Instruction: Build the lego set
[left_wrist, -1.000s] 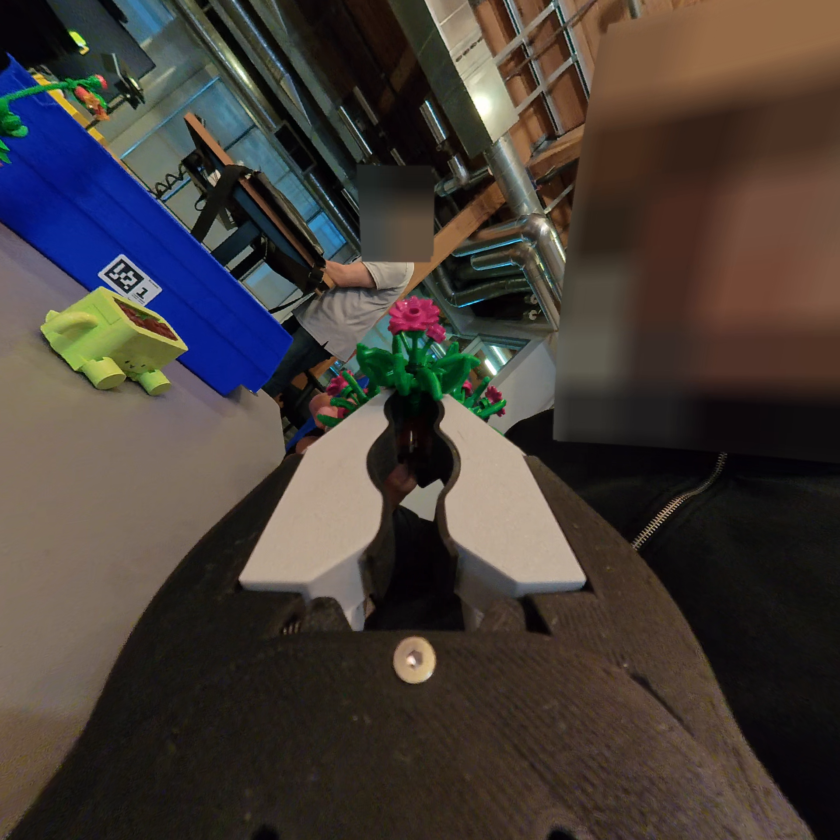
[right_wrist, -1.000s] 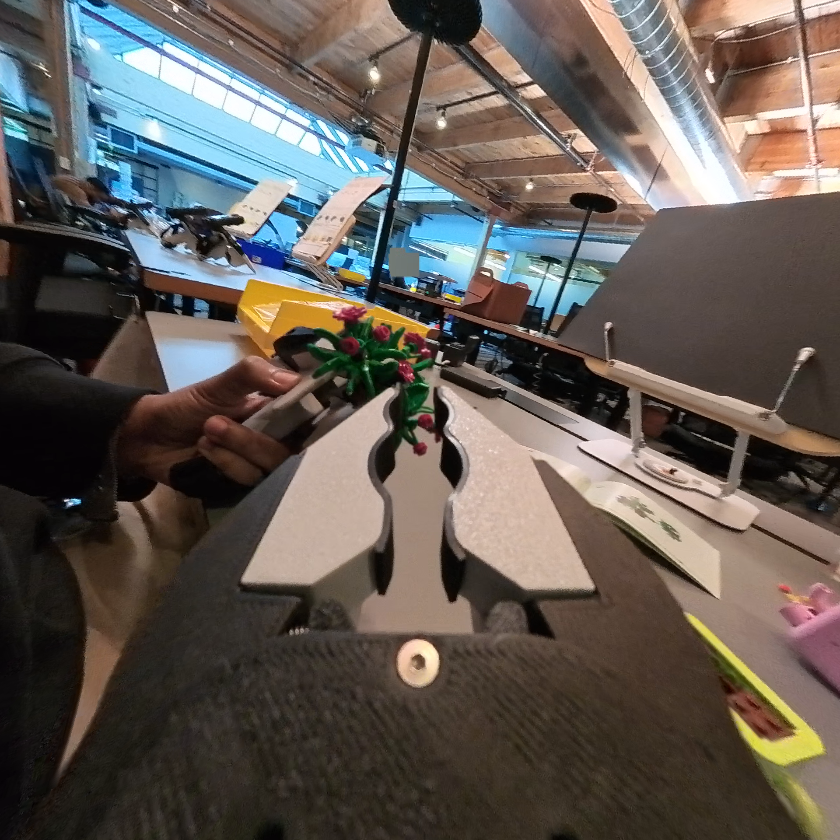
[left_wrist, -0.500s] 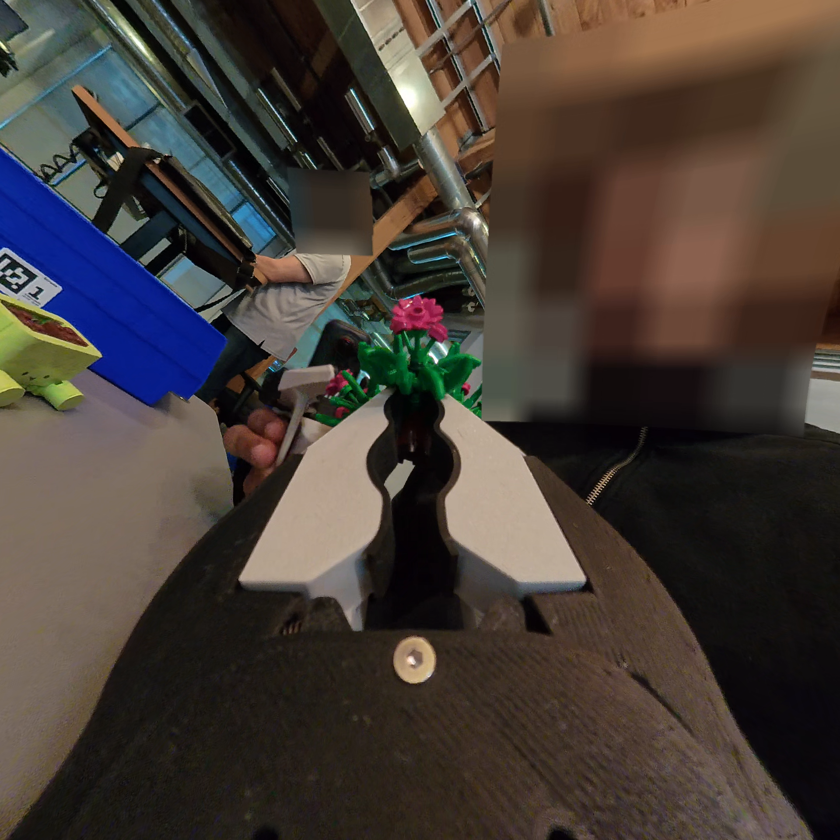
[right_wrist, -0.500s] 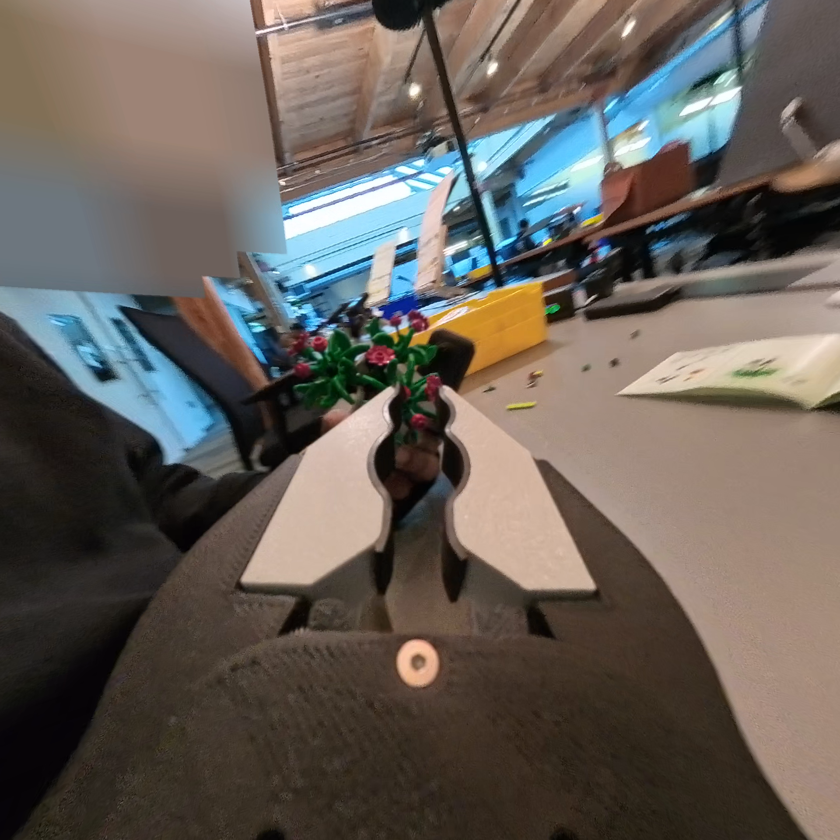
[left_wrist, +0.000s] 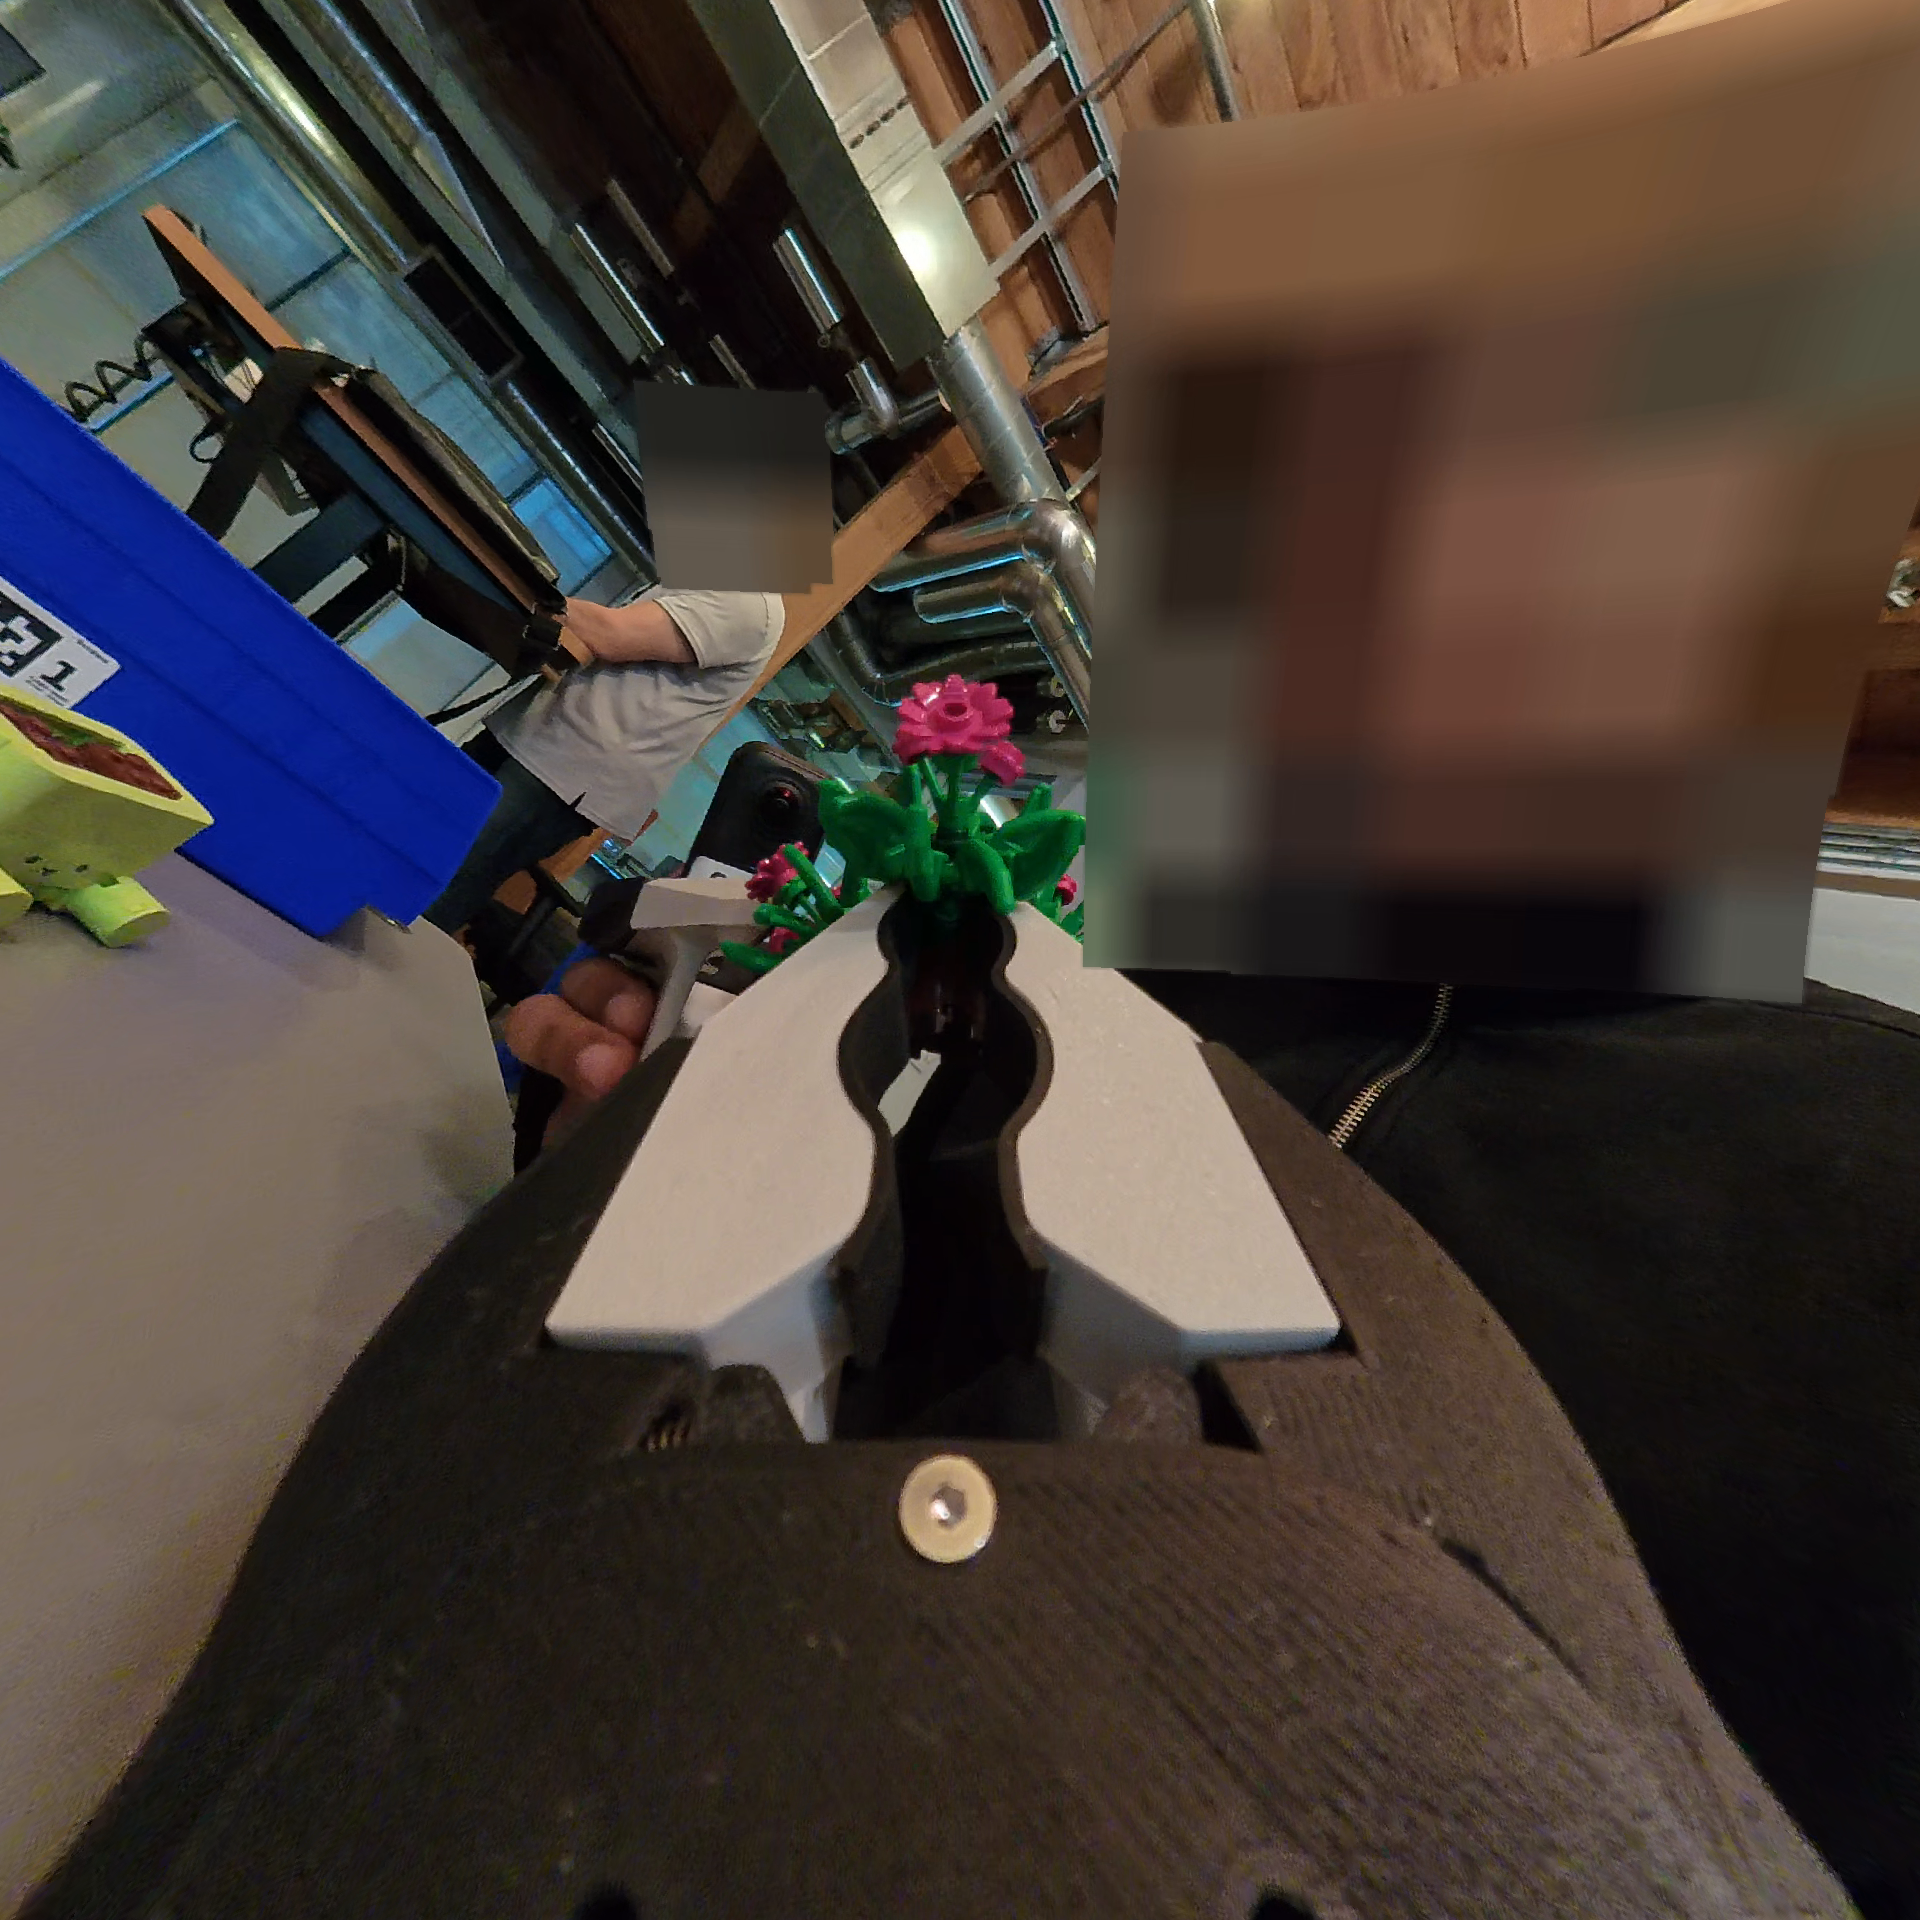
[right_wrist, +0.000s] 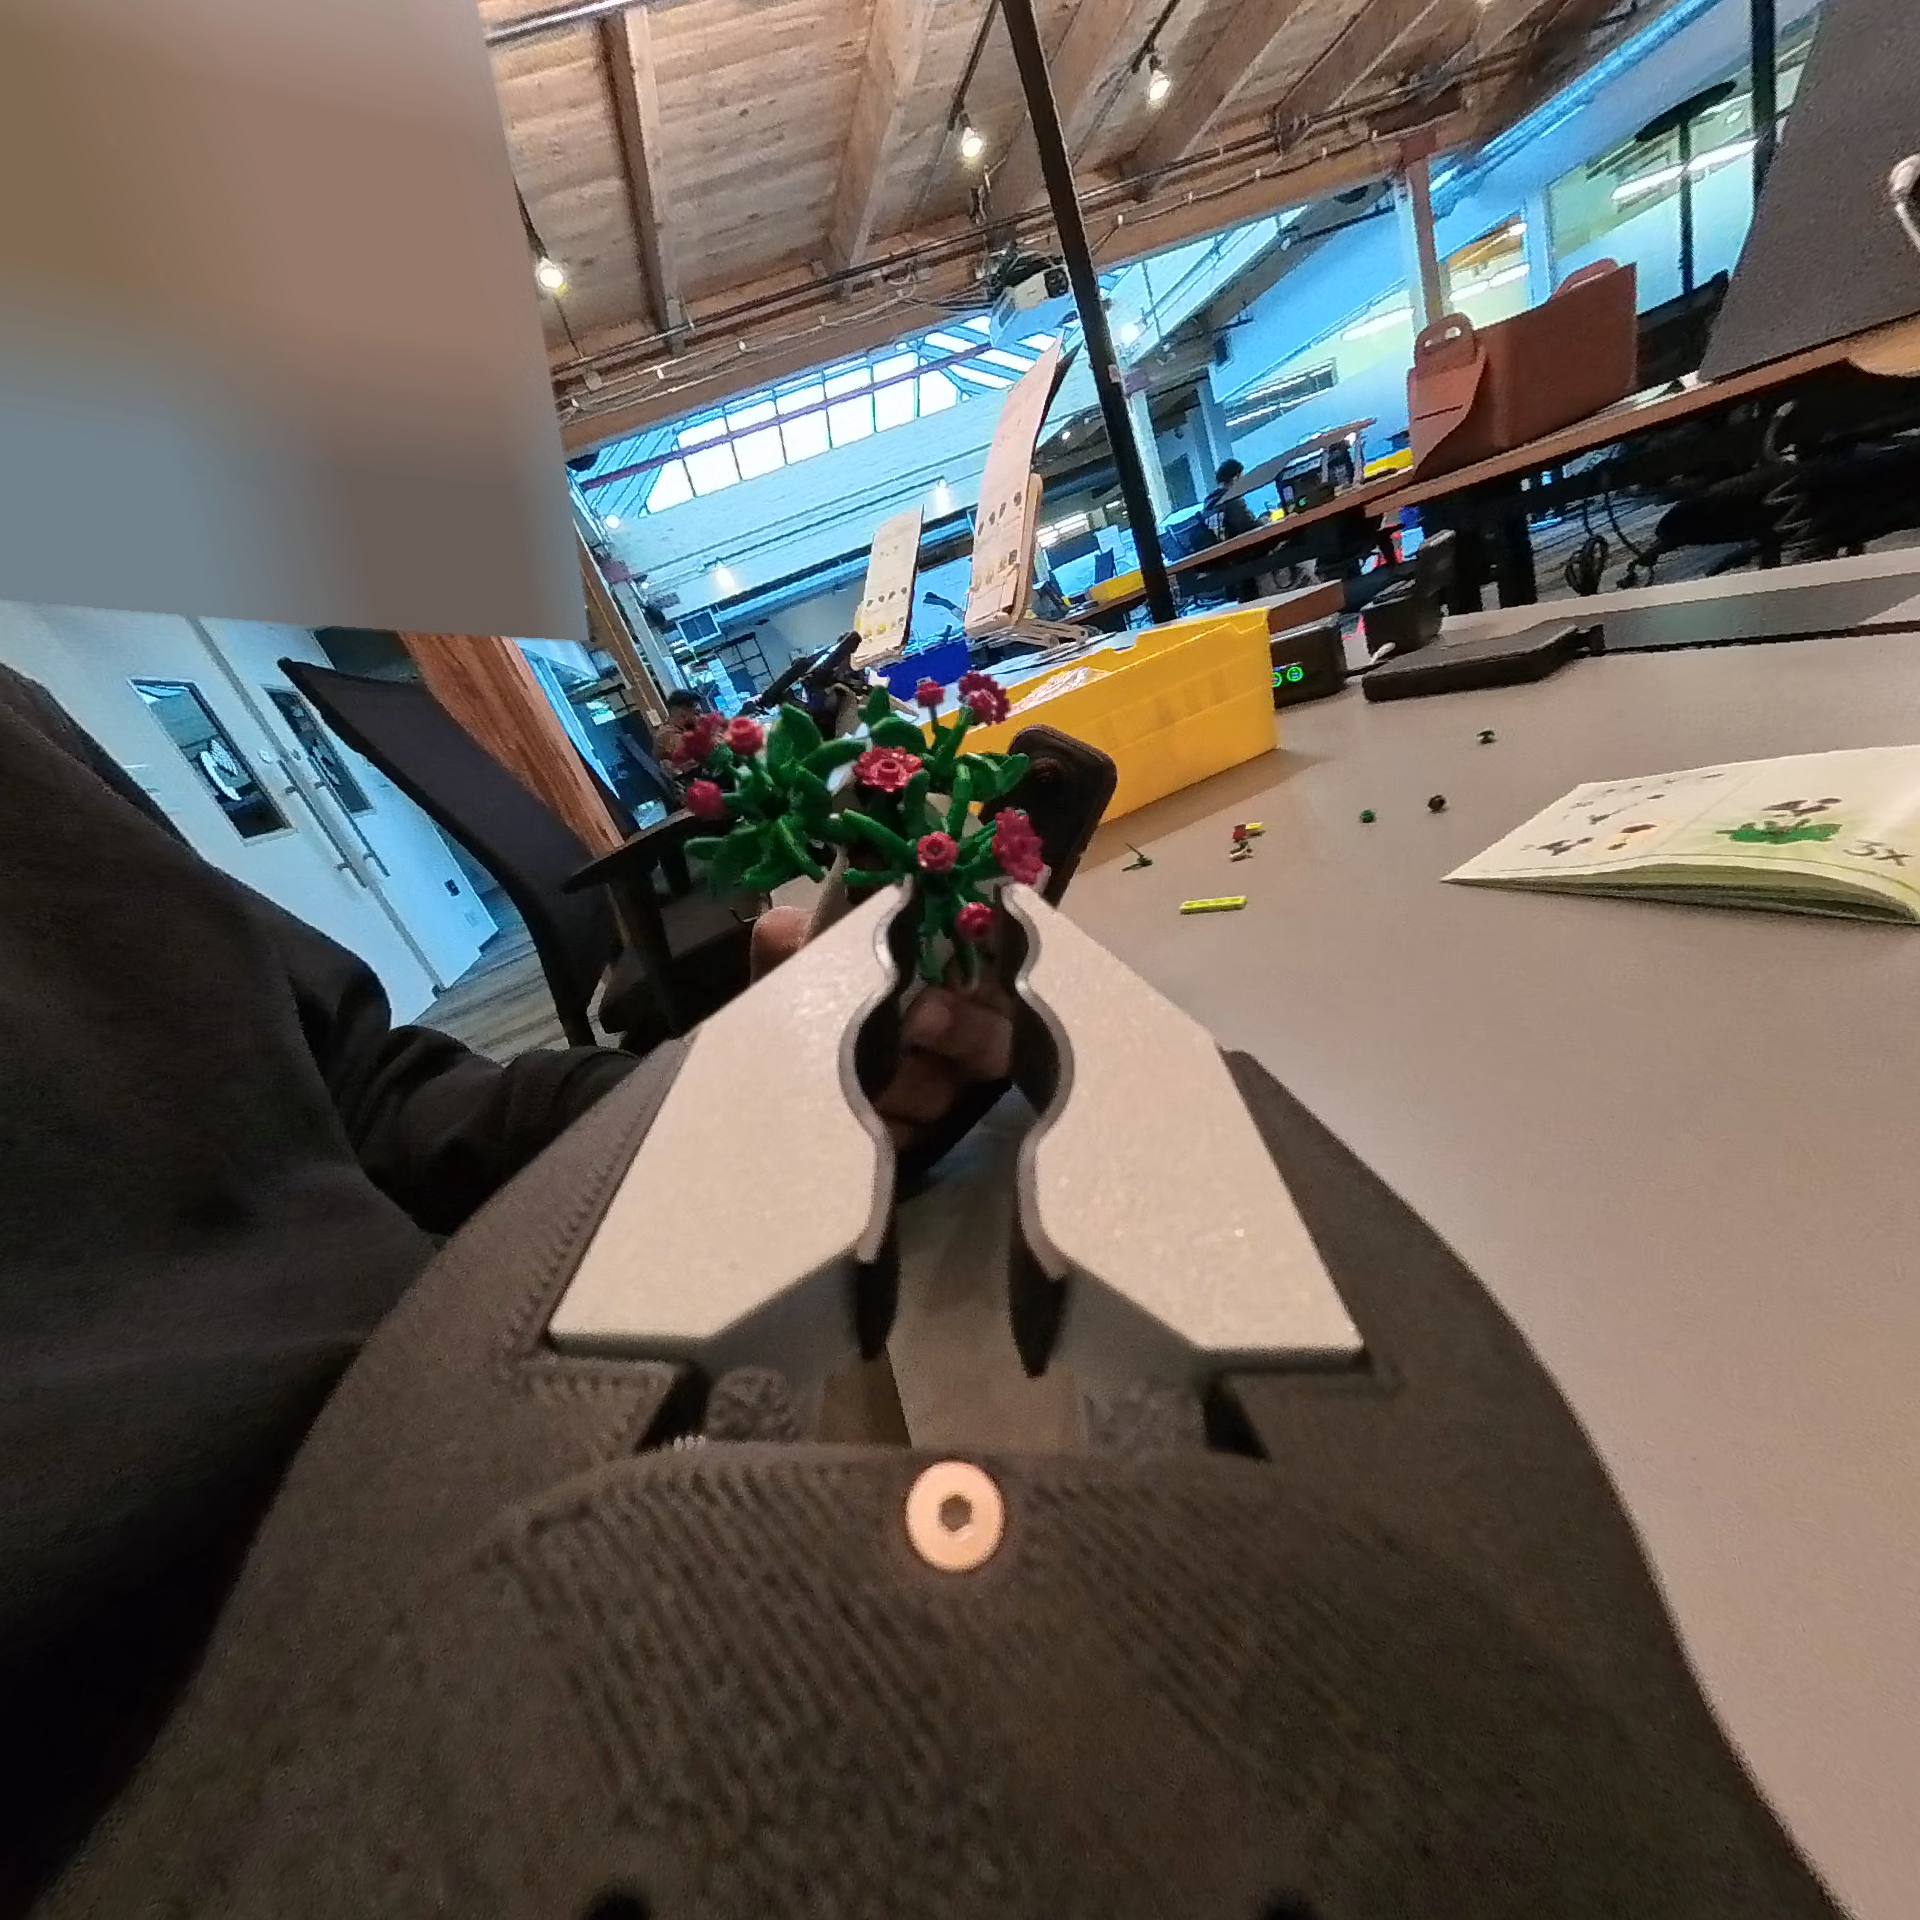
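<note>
Left gripper (left_wrist: 945, 914): fingers nearly closed, clamped on the dark base under the bouquet (left_wrist: 951, 821), which is held up off the table (left_wrist: 208, 1143), in front of the person's black jacket (left_wrist: 1610, 1195).

Right gripper (right_wrist: 956, 914): fingers narrowly parted around a lower sprig (right_wrist: 961, 914) of the bouquet. Whether the tips actually pinch it cannot be told from this view.

Change noted: a second ago the right gripper stood back from the flowers, facing the far tables. It has since swung round towards the person and closed in until the sprig sits between its tips. The left grip is unchanged throughout; only its view has drifted.

Assessment: this looks like a pressing or adjusting step on one stem, with the left gripper bracing the assembly. The bouquet appears well advanced.

Remaining on the table: loose pieces (right_wrist: 1242, 836), a lime strip (right_wrist: 1212, 905), the open booklet (right_wrist: 1714, 842) at right, a yellow bin (right_wrist: 1174, 696) further off, and a lime planter (left_wrist: 73, 821) at left.
</note>
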